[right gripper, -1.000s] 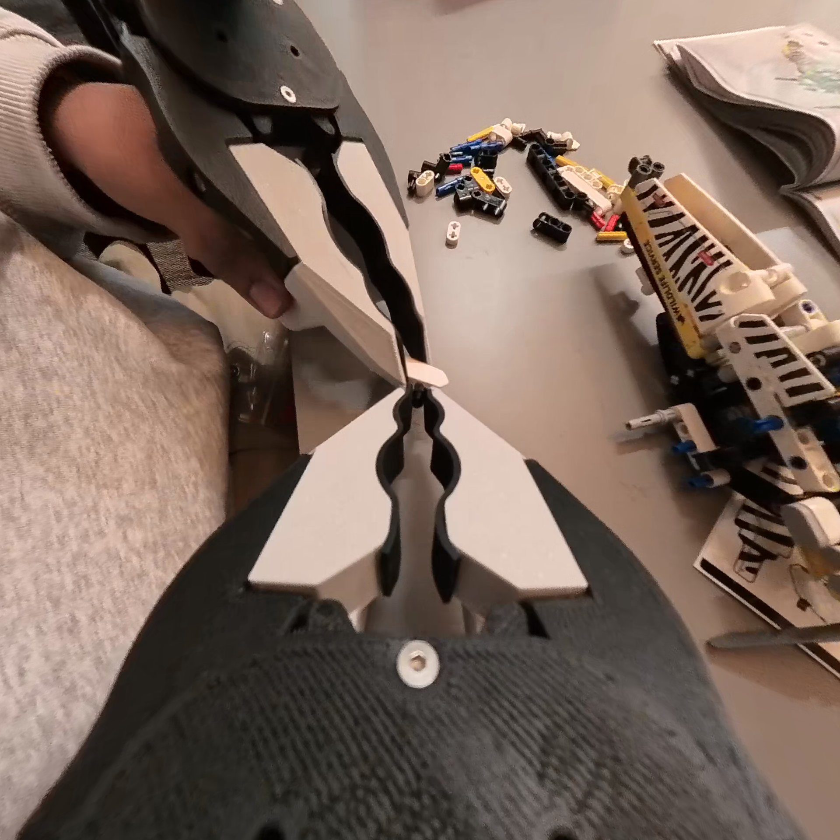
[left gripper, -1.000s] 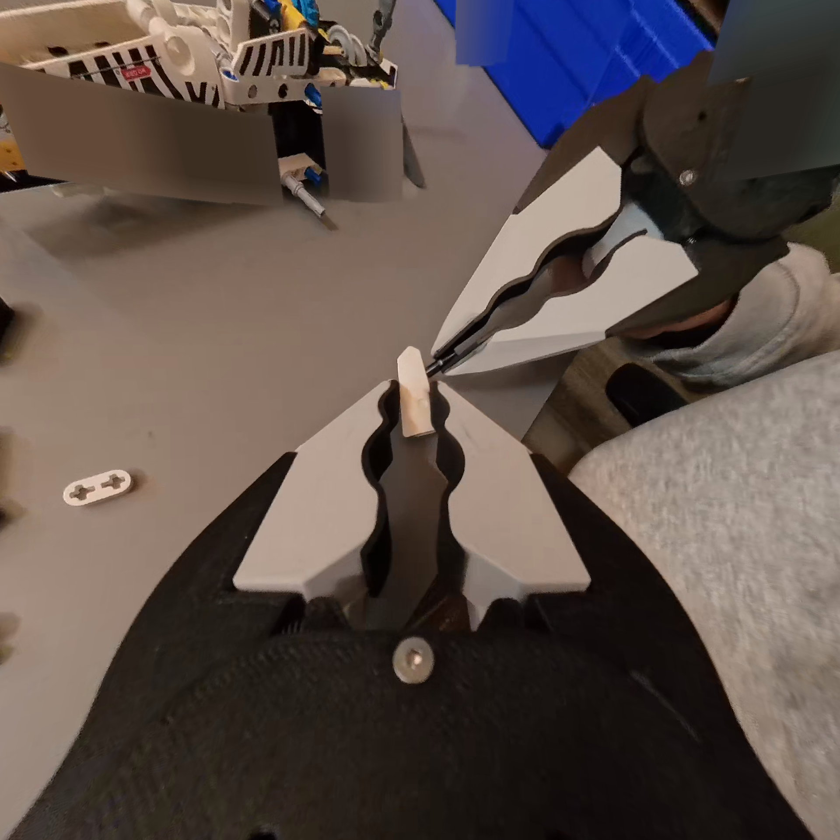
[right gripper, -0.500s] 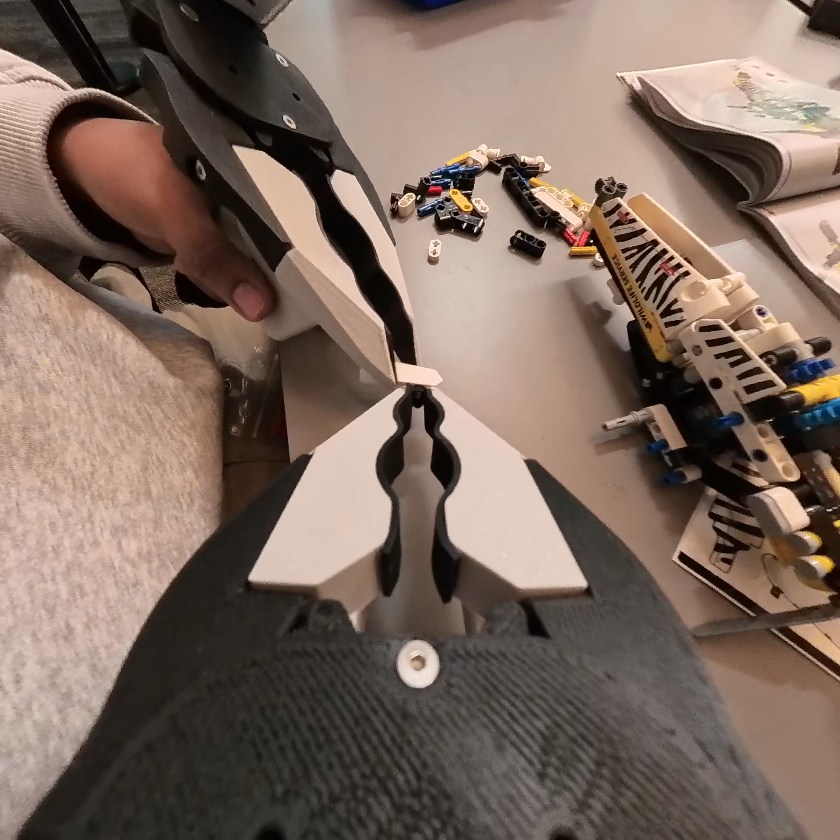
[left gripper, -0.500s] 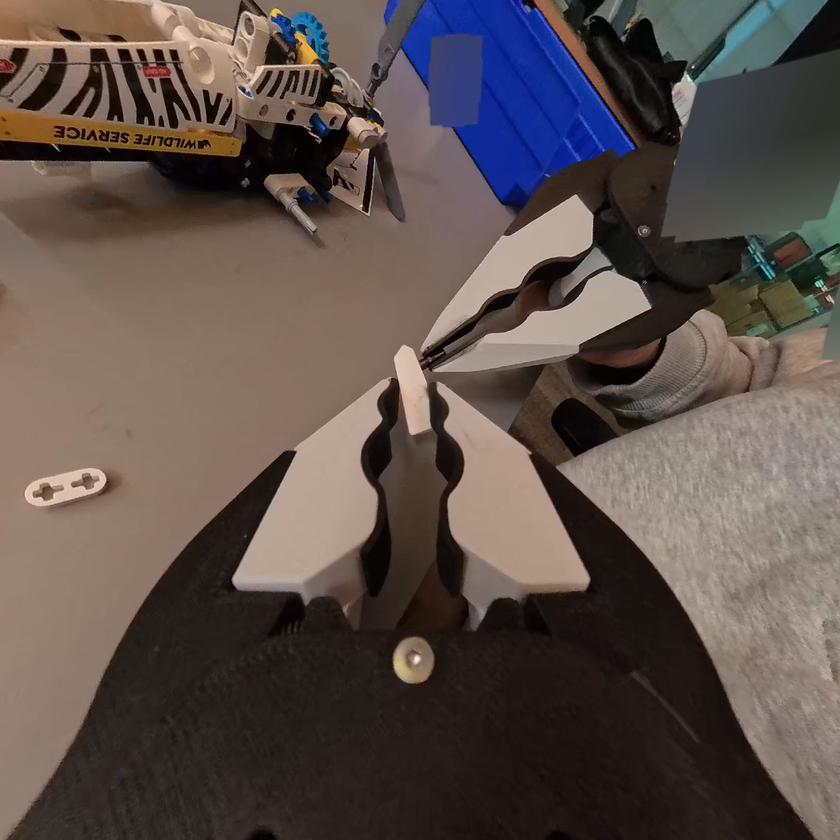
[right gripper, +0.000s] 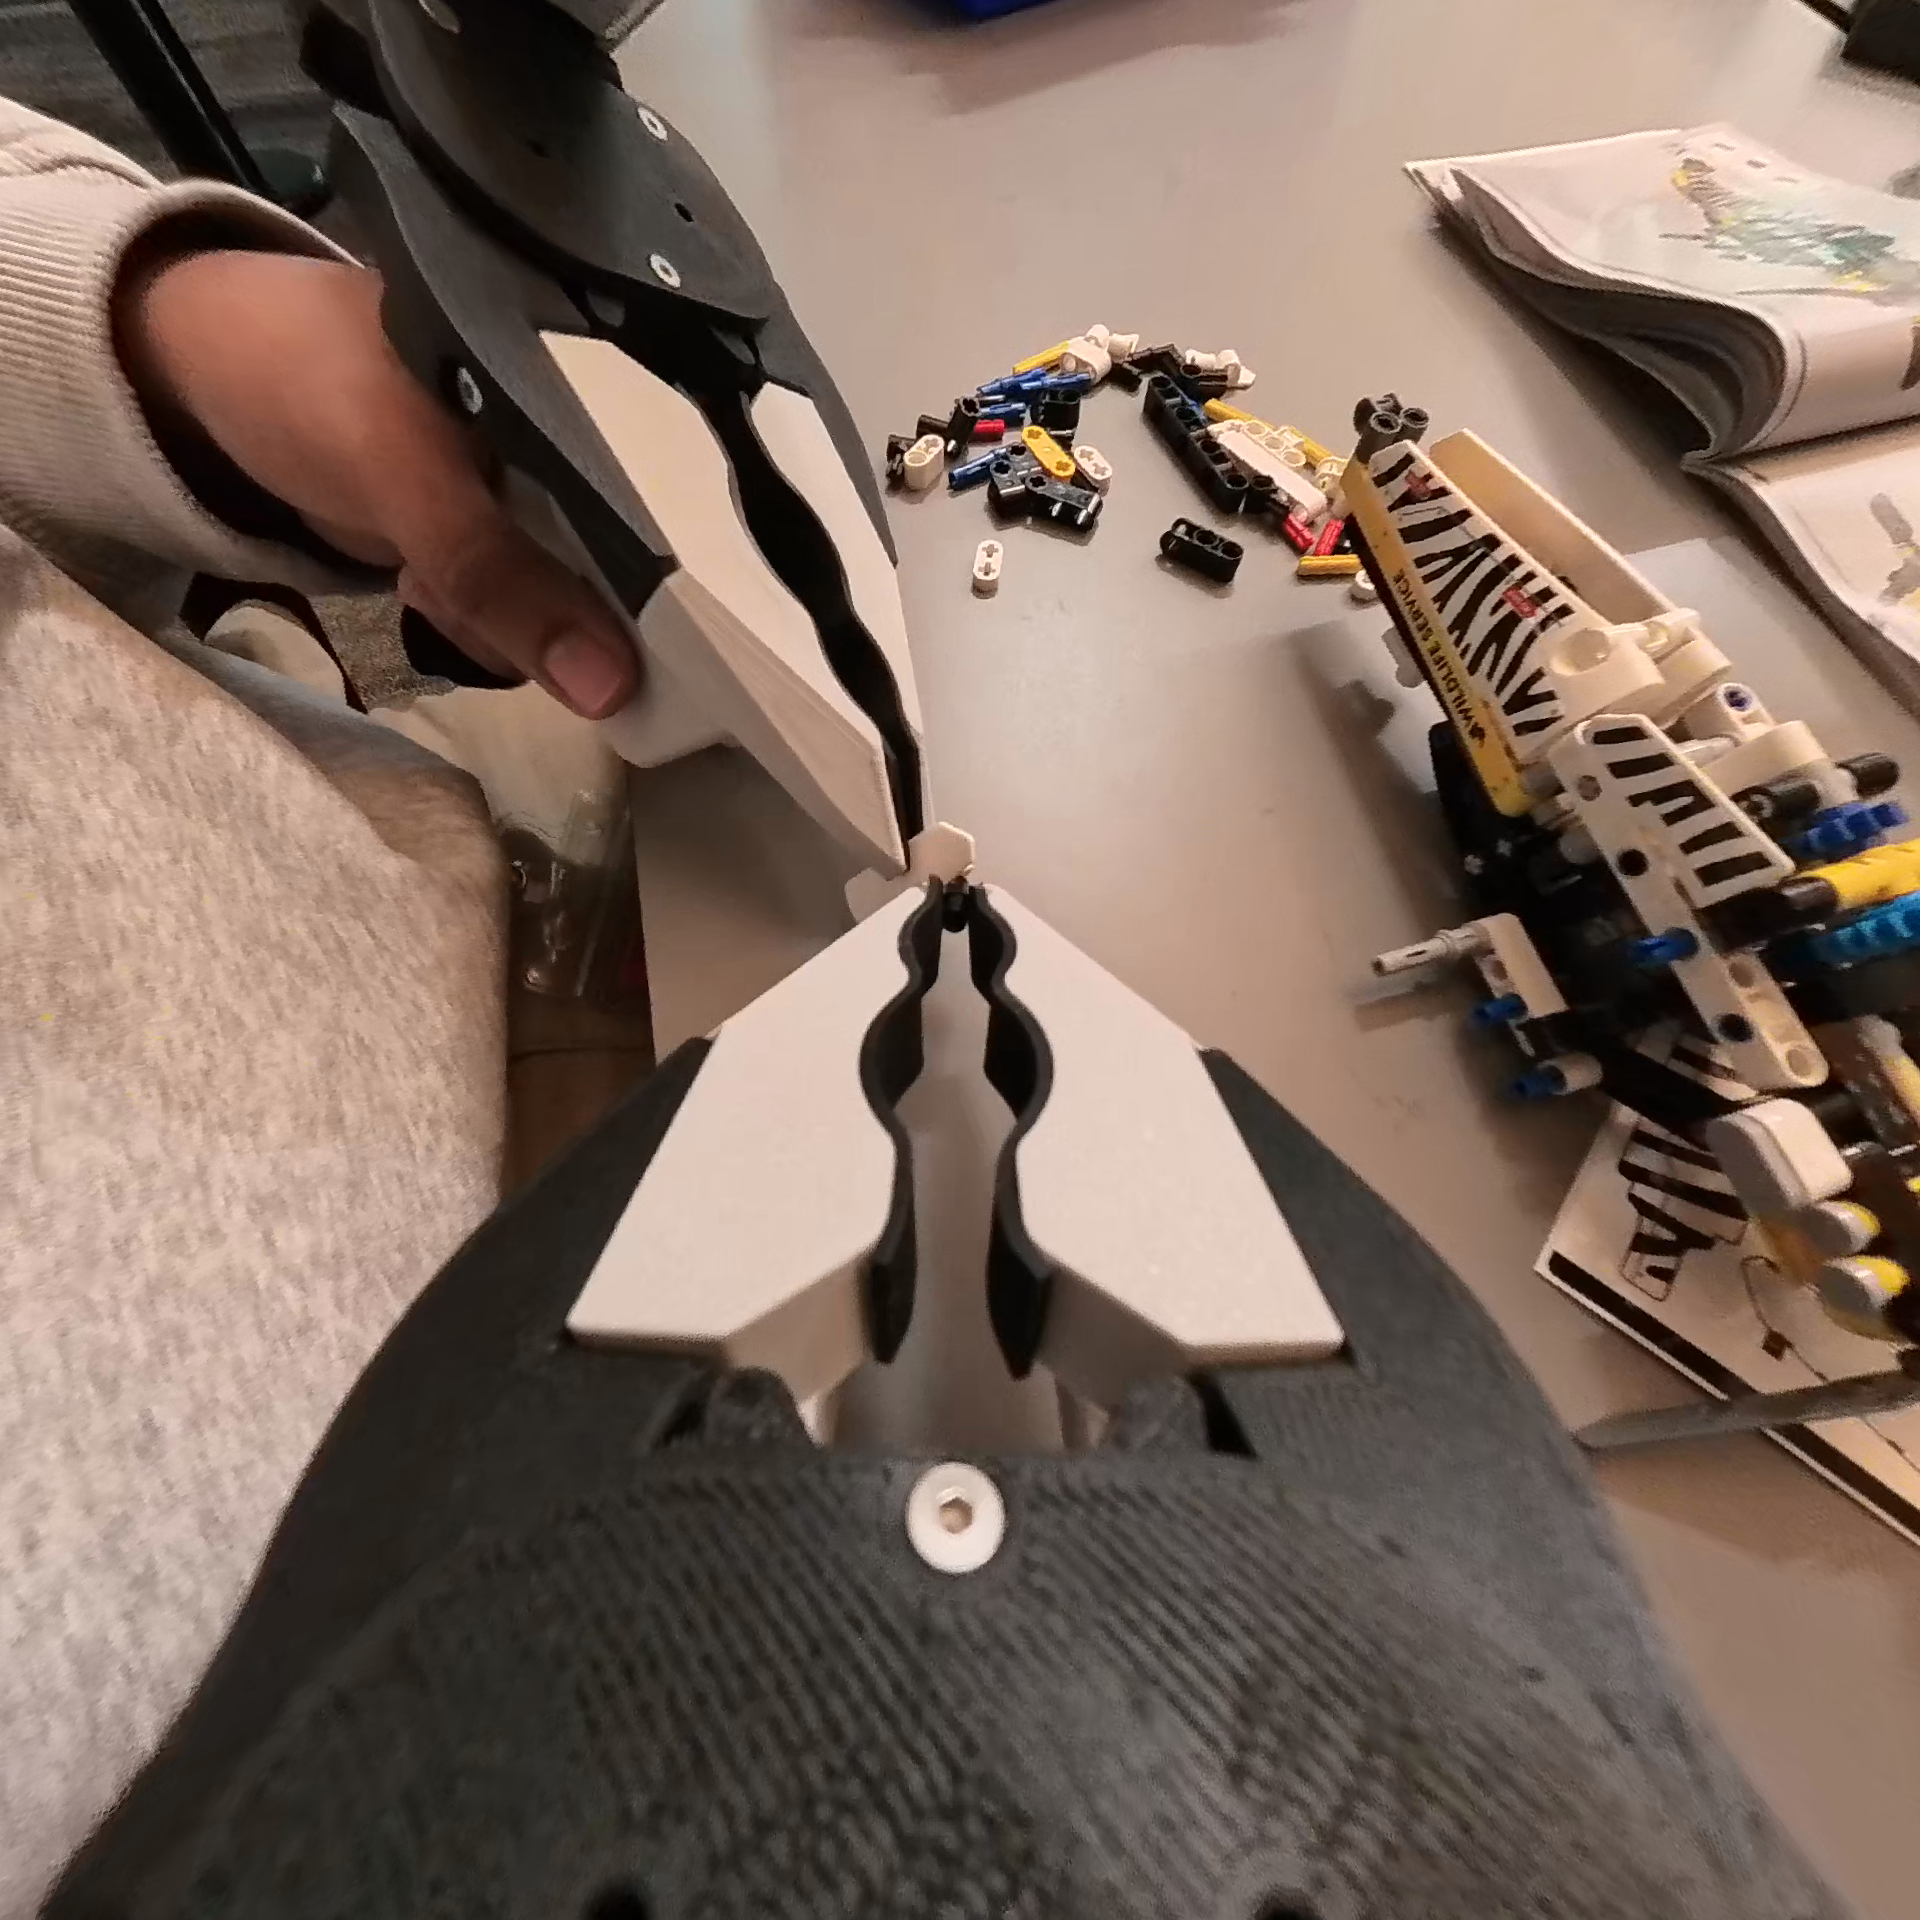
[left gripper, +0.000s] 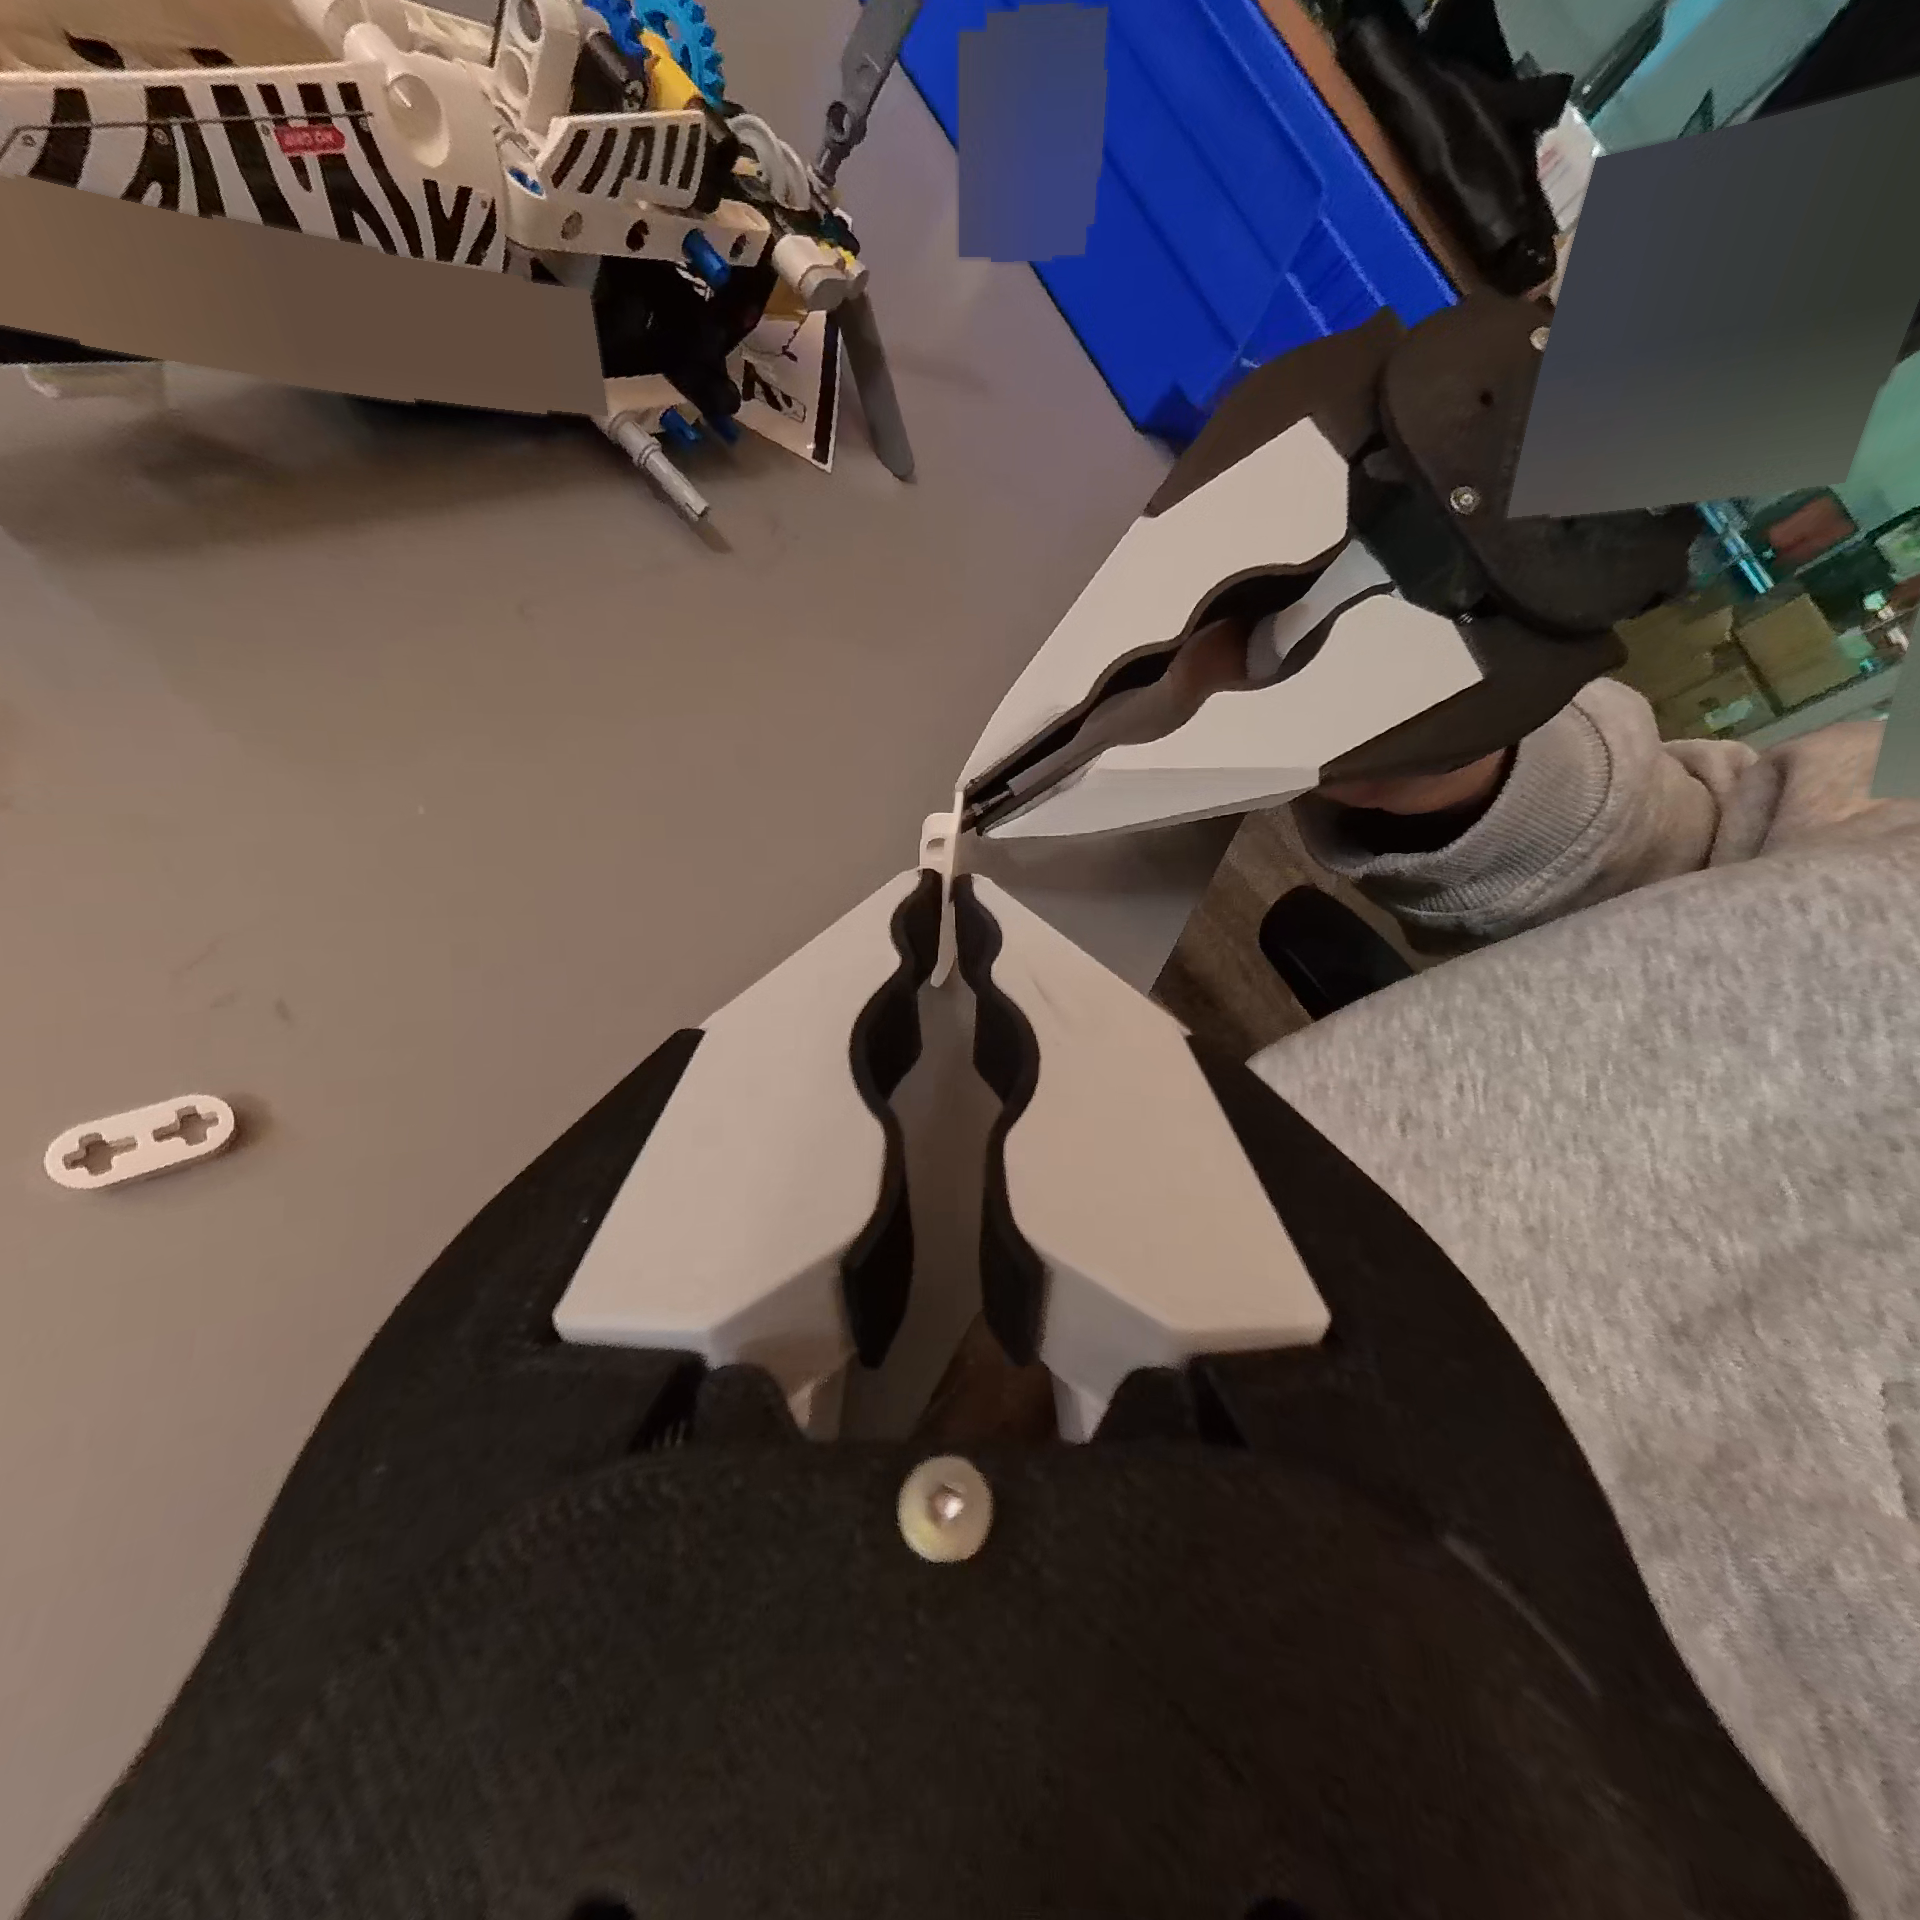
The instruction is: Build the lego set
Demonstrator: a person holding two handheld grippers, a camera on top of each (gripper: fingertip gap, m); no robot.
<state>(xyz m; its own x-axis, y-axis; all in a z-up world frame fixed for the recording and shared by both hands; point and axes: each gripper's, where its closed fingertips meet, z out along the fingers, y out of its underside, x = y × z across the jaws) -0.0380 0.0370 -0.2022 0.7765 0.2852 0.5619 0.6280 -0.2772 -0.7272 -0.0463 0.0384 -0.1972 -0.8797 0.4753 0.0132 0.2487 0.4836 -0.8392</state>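
Since half a second earlier, the small white piece (left gripper: 940,883) has turned edge-on in the left wrist view, where it showed a broader face before, and the tips of the two grippers sit closer together. The left gripper (left gripper: 943,896) is clamped on this thin white piece at the centre of its frame. The right gripper (right gripper: 954,902) has its jaws nearly together on a small dark part (right gripper: 953,906), probably a pin, pressed against the white piece's upper end.

The job looks well along: the zebra-striped model (right gripper: 1621,831) lies largely assembled at the right of the right wrist view, resting partly on a sticker sheet (right gripper: 1704,1340). Work plainly remains. A pile of loose pieces (right gripper: 1122,436) waits at upper centre, a white two-hole link (left gripper: 140,1141) lies alone at the left edge of the left wrist view, and the instruction booklet (right gripper: 1704,281) sits open at upper right. The current step appears to be joining pin and piece before the pair goes to the model.

Much is hard to make out. The dark part is almost swallowed by the right gripper's tips, so its kind is a guess, and whether it is seated in a hole cannot be told. Grey patches cover part of the model in the left wrist view, and the model's far end runs off the frame.
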